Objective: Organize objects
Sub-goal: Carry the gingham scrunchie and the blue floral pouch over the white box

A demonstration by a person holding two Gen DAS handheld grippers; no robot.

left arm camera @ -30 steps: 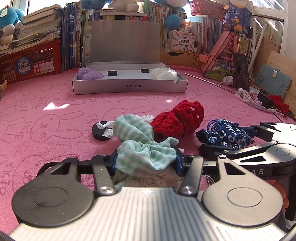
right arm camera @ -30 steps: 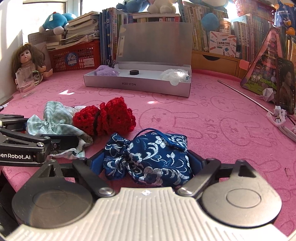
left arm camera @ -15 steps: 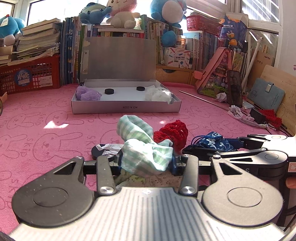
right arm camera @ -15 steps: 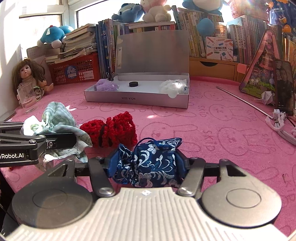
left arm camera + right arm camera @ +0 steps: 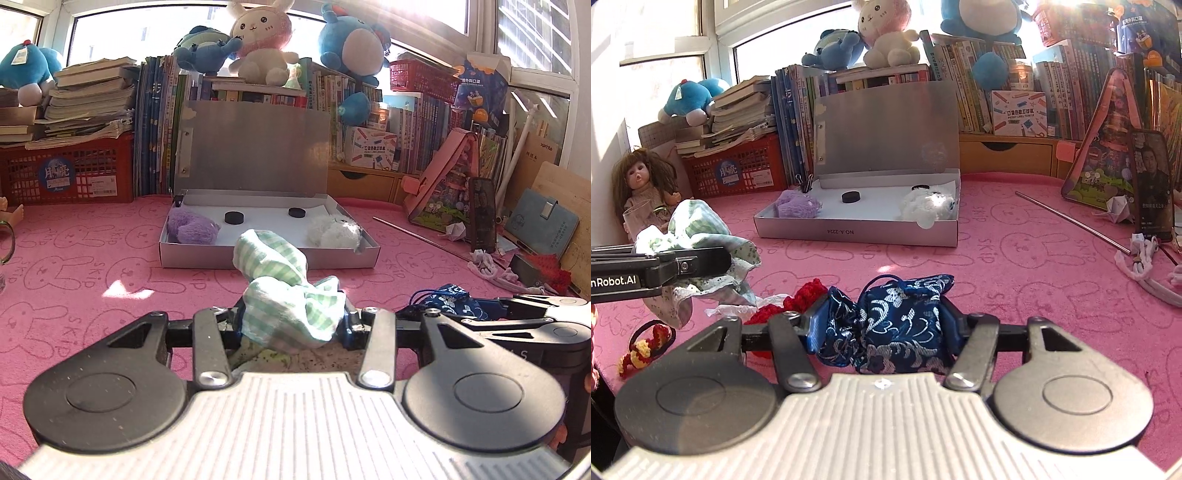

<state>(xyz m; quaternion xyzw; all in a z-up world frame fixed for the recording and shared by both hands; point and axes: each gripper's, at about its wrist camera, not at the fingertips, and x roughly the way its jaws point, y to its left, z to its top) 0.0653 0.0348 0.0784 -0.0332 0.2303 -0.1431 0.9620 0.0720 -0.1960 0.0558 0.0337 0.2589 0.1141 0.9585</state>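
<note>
The left gripper (image 5: 291,325) was clamped on a green checked cloth (image 5: 284,295), bunched and rising upward, lifted off the pink mat (image 5: 110,266). The right gripper (image 5: 882,328) was clamped on one blue brocade pouch (image 5: 894,321), its long axis lying across the jaws. Only the right view showed a red crocheted piece (image 5: 798,301), a hair tie (image 5: 646,343) and a doll (image 5: 639,184). Farther back, the open silver box (image 5: 266,258) held one purple plush (image 5: 192,229), one white plush (image 5: 334,232) and two black discs (image 5: 233,218).
</note>
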